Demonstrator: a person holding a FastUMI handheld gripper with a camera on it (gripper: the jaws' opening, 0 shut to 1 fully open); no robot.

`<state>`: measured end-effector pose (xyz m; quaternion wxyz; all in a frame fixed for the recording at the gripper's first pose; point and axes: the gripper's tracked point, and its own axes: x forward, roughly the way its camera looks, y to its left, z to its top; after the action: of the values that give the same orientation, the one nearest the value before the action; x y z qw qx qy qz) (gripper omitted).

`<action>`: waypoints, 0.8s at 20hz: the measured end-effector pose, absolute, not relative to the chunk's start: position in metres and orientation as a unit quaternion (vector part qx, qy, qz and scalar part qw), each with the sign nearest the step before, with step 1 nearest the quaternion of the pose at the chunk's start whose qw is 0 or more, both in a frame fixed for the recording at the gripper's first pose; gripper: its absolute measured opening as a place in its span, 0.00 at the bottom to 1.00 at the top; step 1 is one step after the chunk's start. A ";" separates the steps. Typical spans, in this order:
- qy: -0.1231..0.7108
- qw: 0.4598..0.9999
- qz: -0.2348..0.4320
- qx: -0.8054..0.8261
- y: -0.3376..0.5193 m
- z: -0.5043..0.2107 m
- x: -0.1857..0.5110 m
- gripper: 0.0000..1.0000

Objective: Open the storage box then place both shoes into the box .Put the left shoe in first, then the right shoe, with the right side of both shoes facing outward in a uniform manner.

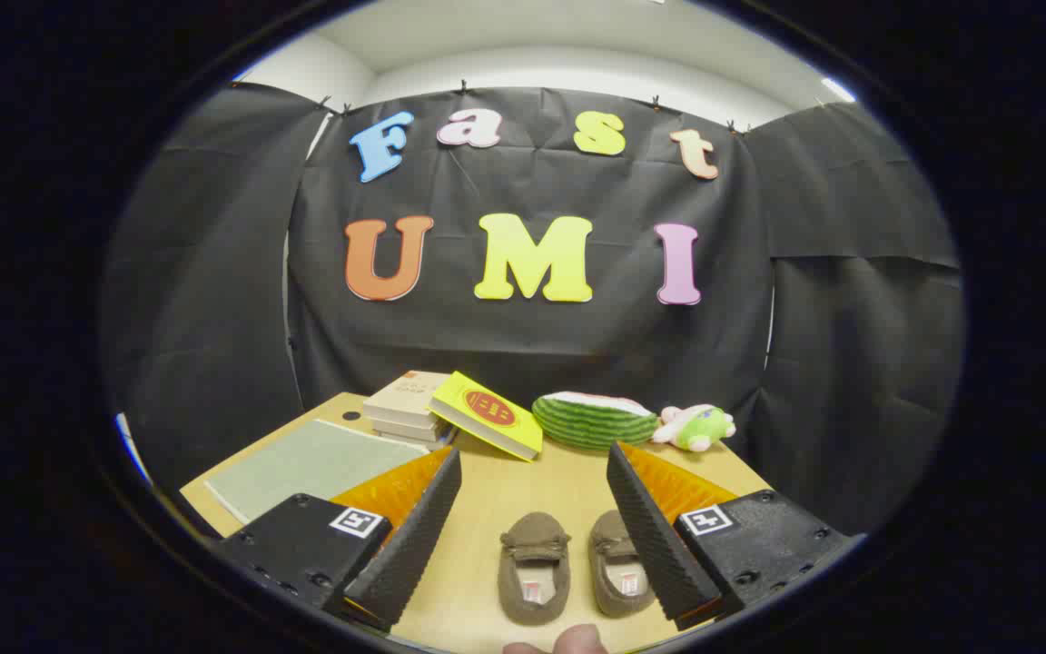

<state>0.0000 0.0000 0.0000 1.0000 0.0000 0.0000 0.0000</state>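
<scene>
Gripper (532, 509) wide open, holding nothing; two brown slippers on table (505, 481) between fingers, left slipper (533, 568), right slipper (618, 572) partly behind one finger; look light, soft, squashy; likely best pinched at heel rim or side wall; storage box not made out.

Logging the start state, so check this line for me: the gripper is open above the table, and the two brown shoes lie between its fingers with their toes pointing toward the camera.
One detail is wrong. In the gripper view the gripper is open and the two brown shoes lie between its fingers, but their toes point away from the camera, toward the watermelon toy; the heel openings face the camera.
</scene>
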 end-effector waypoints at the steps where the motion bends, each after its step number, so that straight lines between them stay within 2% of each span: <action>1: 0.004 1.000 0.001 -0.002 0.001 -0.002 0.000 1.00; 16: 0.039 0.998 0.048 0.001 0.017 -0.018 0.006 1.00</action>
<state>0.0060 0.0170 -0.0182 0.9981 0.0012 0.0394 0.0478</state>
